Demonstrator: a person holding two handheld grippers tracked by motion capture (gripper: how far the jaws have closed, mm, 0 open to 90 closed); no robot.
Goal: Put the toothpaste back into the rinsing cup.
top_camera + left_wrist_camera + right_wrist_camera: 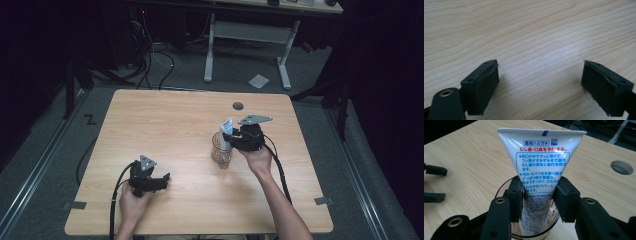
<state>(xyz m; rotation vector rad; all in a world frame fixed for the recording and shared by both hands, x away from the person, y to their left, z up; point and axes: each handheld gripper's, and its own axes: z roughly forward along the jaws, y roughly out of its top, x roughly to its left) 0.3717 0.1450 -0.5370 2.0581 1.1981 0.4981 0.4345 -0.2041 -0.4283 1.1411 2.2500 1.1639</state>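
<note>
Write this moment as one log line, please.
right gripper: fingers clamp toothpaste tube, lower end in glass | left gripper: open, nothing held, over table

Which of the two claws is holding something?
The right claw, over the glass: its pads squeeze the white toothpaste tube standing in it. The left claw is open above bare table.

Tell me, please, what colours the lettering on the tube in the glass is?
Blue and red lettering on the white tube, clearest in the right gripper view.
</note>
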